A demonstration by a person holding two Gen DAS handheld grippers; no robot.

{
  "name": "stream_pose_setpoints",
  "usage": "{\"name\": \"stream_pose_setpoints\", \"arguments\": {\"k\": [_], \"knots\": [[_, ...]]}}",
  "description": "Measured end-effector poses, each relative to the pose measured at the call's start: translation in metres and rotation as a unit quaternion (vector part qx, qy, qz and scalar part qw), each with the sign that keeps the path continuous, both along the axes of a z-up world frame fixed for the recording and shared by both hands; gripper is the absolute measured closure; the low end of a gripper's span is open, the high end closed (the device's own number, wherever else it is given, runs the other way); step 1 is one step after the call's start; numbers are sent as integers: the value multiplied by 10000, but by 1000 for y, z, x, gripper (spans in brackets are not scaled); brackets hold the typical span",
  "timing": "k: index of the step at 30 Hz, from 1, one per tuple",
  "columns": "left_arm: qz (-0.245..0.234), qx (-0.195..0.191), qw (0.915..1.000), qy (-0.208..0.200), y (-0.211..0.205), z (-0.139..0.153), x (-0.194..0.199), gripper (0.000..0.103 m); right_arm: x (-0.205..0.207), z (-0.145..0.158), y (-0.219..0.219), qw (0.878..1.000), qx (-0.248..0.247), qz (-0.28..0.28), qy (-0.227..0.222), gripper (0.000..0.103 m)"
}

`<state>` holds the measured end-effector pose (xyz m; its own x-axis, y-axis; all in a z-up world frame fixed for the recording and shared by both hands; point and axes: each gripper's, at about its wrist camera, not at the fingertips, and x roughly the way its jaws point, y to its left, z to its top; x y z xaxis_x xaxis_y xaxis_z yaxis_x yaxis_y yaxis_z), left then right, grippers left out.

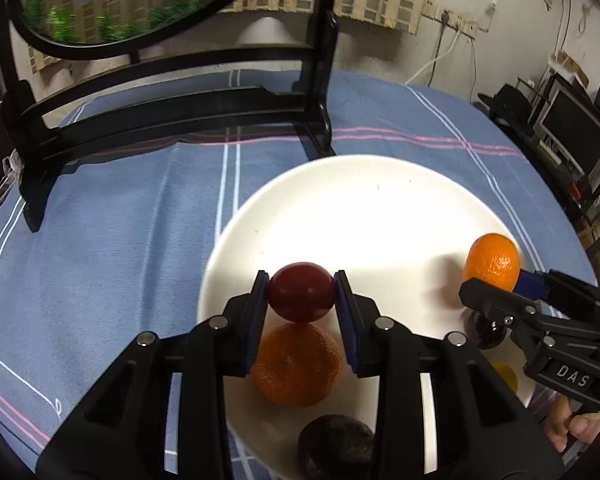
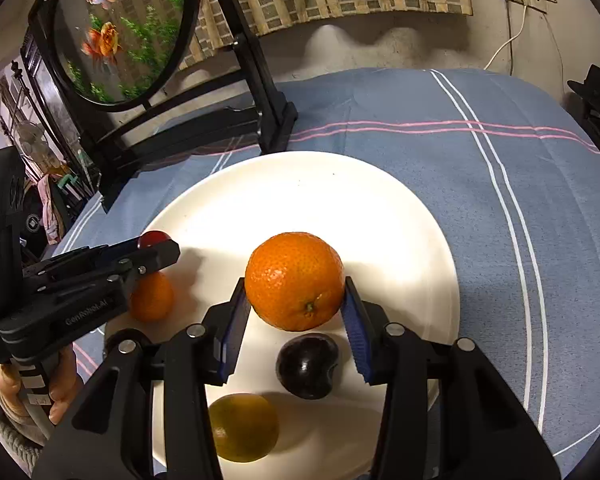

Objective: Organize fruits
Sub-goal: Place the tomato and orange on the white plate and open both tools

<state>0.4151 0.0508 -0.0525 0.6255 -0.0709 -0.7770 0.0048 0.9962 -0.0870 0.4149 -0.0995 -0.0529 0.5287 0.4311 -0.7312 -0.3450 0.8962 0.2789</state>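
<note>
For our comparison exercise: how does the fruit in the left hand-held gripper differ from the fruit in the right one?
The red fruit in the left hand-held gripper is smooth and glossy; the orange in the right hand-held gripper is dimpled. The red fruit is smaller than the orange. The orange shows a stem end; the red fruit shows none. Both are round, gripped at the sides, above the plate.

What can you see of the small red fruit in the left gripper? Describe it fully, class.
The red fruit is small, round, smooth and glossy, dark red with faint highlights. The left gripper clamps it, a blue pad pressing on each side. It hangs over the white plate, with an orange lying below it. In the right wrist view only its top shows behind the gripper's finger.
</note>
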Motion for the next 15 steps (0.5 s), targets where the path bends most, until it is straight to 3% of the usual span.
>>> {"name": "stream_pose_setpoints", "arguments": {"k": [1, 3, 5, 15], "knots": [[-6, 51, 10000, 18, -2, -2, 1, 69, 1, -2, 0, 10000, -43, -4, 29, 56], [-10, 126, 9999, 27, -5, -5, 1, 55, 2, -4, 0, 10000, -31, 26, 71, 41], [46, 204, 9998, -63, -5, -4, -1, 36, 0, -1, -1, 10000, -28, -6, -26, 38], [332, 126, 9988, -324, 11, 25, -21, 32, -14, 29, -5, 9991, 271, 4, -335, 37]]}}
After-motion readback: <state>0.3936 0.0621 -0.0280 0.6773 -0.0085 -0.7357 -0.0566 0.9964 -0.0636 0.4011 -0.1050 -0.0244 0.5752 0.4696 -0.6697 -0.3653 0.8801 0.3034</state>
